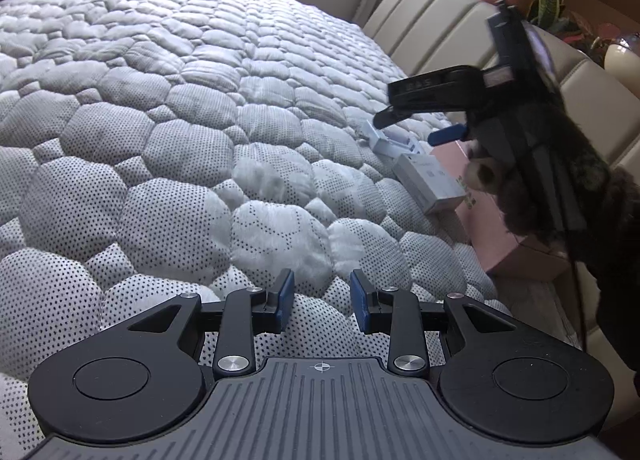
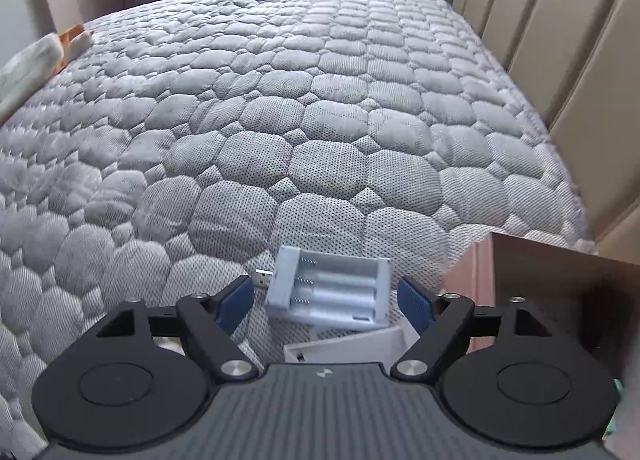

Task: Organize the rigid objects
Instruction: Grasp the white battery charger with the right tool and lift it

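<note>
While my right gripper (image 2: 326, 302) hangs spread wide over the white battery charger (image 2: 330, 292) on the quilt (image 2: 280, 119), its pads touch nothing. My left gripper (image 1: 322, 302) stands partly parted and empty over bare quilt.

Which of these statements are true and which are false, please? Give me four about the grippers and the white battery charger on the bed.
1. The right gripper has open jaws around the battery charger. True.
2. The left gripper holds the charger. False: nothing is between its fingers.
3. The charger lies on the quilted bed cover. True.
4. The charger holds batteries. False: its slots show bare springs.
</note>
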Demonstrator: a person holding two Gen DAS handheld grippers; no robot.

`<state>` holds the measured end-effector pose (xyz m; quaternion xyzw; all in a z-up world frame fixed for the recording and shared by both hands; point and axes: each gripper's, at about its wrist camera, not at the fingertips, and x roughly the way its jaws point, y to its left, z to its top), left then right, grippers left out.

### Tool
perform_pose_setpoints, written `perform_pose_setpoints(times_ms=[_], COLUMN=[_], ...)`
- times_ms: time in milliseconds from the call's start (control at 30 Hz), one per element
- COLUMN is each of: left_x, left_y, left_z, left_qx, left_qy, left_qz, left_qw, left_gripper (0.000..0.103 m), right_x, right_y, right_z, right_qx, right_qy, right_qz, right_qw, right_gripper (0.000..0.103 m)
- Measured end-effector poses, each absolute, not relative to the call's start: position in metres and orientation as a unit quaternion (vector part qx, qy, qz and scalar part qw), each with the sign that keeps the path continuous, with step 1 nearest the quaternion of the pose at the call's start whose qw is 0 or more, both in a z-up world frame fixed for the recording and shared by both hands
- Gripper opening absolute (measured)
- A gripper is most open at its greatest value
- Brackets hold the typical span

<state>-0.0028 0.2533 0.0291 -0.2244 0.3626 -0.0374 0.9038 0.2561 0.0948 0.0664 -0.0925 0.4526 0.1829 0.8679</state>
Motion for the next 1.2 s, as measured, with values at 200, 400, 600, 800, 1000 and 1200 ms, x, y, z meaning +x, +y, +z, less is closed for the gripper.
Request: perform_pose_setpoints(times_ms=[200,400,600,800,1000,1200], left_x=[-0.002,-0.002,-0.001,-0.005,-0.017,-0.026], left_y=[0.256,0.257,0.257,0.256,0.254,0.246], left_z=[0.027,0.027,0.027,0.028,0.031,0.035], left_qx=[-0.232,-0.236,-0.236,-0.233,-0.233,-0.234], left_qy=[0.362,0.361,0.362,0.362,0.363,0.363], left_qz=[-0.042,-0.041,-0.041,-0.037,-0.036,-0.041], left_qw=[0.902,0.901,0.901,0.902,0.901,0.901], left_gripper=[0.033,0.033,0.033,0.033,0.033,0.033], right_x=[0.274,0.273,0.268,0.257,0.191,0.135], right_y=[0.109,0.113,0.122,0.118,0.11,0.105], right_z=[0.042,0.042,0.036,0.045,0.077,0.098], right_qx=[-0.137,-0.158,-0.172,-0.147,-0.138,-0.15], right_qy=[0.464,0.467,0.478,0.472,0.449,0.462], right_qz=[0.156,0.165,0.174,0.19,0.275,0.383], right_qw=[0.861,0.854,0.843,0.848,0.839,0.786], right_gripper=[0.087,0.086,0.081,0.079,0.079,0.08])
